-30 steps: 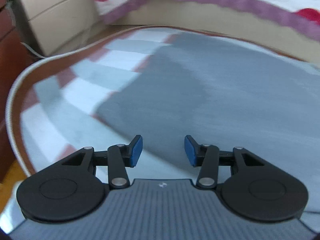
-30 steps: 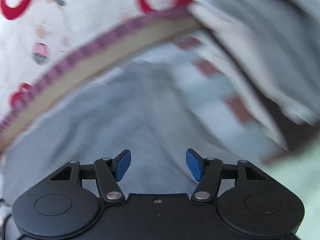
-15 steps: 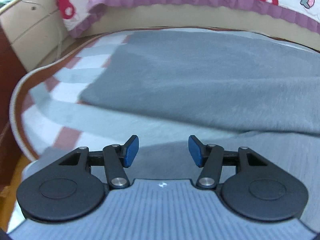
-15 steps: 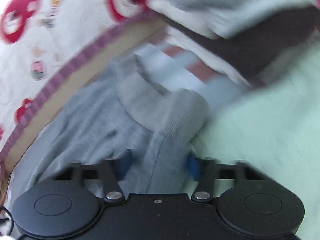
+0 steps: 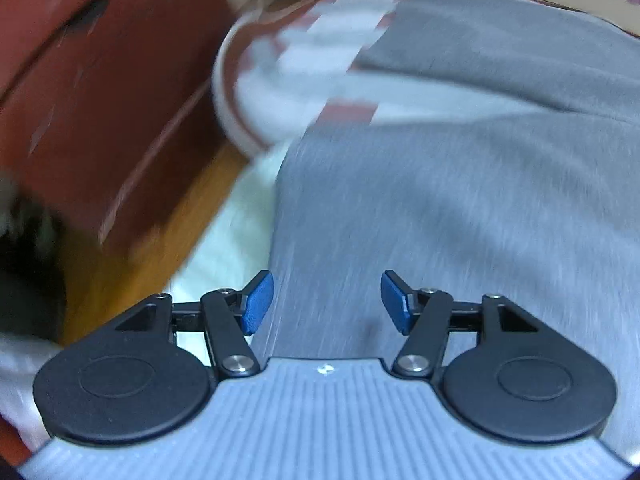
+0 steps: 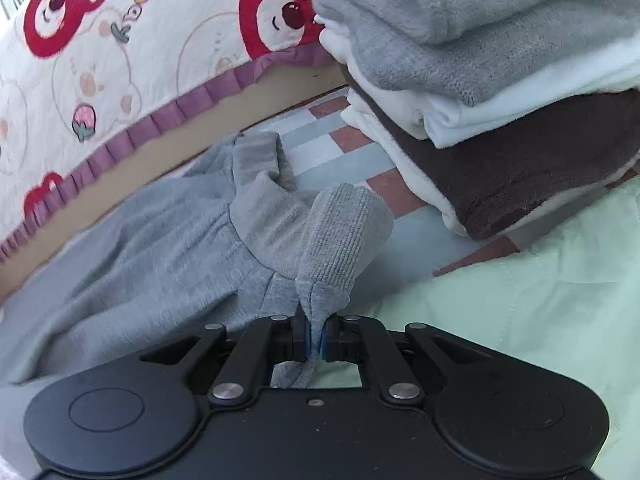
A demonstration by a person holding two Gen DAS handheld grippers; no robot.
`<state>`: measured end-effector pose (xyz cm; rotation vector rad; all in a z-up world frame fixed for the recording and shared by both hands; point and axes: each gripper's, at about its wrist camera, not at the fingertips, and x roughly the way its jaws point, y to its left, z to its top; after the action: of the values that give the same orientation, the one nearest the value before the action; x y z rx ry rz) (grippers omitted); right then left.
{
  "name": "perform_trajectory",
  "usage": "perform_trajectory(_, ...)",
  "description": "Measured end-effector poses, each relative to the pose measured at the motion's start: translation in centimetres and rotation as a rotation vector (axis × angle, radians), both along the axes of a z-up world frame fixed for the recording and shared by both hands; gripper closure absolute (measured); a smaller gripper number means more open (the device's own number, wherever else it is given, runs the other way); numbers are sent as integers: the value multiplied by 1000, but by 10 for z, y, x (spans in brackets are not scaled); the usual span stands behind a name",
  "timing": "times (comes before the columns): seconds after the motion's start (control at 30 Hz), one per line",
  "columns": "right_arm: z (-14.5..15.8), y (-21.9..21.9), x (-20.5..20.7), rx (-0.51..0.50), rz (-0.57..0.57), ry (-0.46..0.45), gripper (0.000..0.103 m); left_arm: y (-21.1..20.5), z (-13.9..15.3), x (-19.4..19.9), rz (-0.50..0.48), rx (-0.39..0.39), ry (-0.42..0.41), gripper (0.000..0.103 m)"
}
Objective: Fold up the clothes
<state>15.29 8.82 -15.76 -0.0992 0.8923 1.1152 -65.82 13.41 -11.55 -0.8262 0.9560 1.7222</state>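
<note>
The jaws of the right gripper (image 6: pixel 315 338) are pressed together on a fold of the grey garment (image 6: pixel 168 248), just below its ribbed cuff (image 6: pixel 344 224), which stands up from the pinch toward 12 o'clock. The jaws of the left gripper (image 5: pixel 326 302) are apart and opening, with nothing clamped; grey cloth (image 5: pixel 460 208) lies under the gap, and the blue pads (image 5: pixel 256 304) do not touch it as far as the blurred picture shows.

In the right wrist view the garment is spread from the gripper toward 10 o'clock, over a checked mat (image 6: pixel 332 148) of pale blue, white and red-brown squares. At 3 o'clock of the cuff lies a pale green sheet (image 6: pixel 520 300). At 1 o'clock there is a stack of folded clothes (image 6: pixel 500 112), grey on top, then white, then dark brown. Behind, from 9 to 12 o'clock, hangs a cream bedcover (image 6: pixel 120 60) with red bear faces and a purple frill.

In the left wrist view the garment reaches up toward 1 o'clock. At 10 o'clock stands red-brown wooden furniture (image 5: pixel 100 100), and an orange-brown floor (image 5: pixel 160 232) shows at 9 o'clock.
</note>
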Motion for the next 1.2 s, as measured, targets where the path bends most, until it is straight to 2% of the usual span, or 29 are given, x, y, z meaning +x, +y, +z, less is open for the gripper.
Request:
perform_trajectory(0.1,3,3,-3,-23,34,-45,98,-33,-4,-25,131,-11,-183,43)
perform_trajectory(0.13,3,5,-4,-30,42,-57,98,-42,-9,-36,187,-17,-276,43)
perform_trajectory(0.2,3,7,-4,-36,49,-65,98,-59,-24,-55,325,-37,-520,43)
perform_trajectory(0.23,2,6,-3,-36,48,-62,98,-65,-29,-60,377,-30,-601,44)
perform_trajectory(0.3,1,5,-2,-34,46,-55,97,-74,-33,-61,416,-24,-656,43)
perform_trajectory(0.4,4,5,-3,-29,48,-56,97,-84,-35,-58,468,-16,-613,43)
perform_trajectory(0.47,7,4,-5,-28,51,-61,97,-98,-43,-61,557,22,-678,43)
perform_trajectory(0.57,8,3,-5,-26,49,-49,96,-112,-66,-63,678,43,-847,42)
perform_trajectory(0.63,8,5,-5,-33,58,-50,96,-114,-76,-58,686,61,-844,39)
perform_trajectory(0.7,8,10,-6,-45,76,-59,96,-111,-71,-51,655,116,-759,35)
perform_trajectory(0.8,17,17,-3,-33,87,-42,96,-108,-62,-44,605,164,-670,38)
perform_trajectory(0.87,24,21,-1,-21,93,-29,96,-109,-57,-44,588,197,-650,60)
perform_trajectory(0.9,27,23,0,-17,99,-29,96,-110,-54,-44,577,211,-636,97)
perform_trajectory(0.93,31,26,0,-14,104,-28,96,-110,-51,-44,564,226,-622,101)
perform_trajectory(1.07,44,37,2,4,104,15,96,-110,-35,-39,498,294,-569,101)
perform_trajectory(1.13,53,45,3,36,96,62,96,-103,-32,-38,468,304,-551,100)
perform_trajectory(1.2,62,54,0,49,96,73,96,-97,-40,-39,474,308,-598,96)
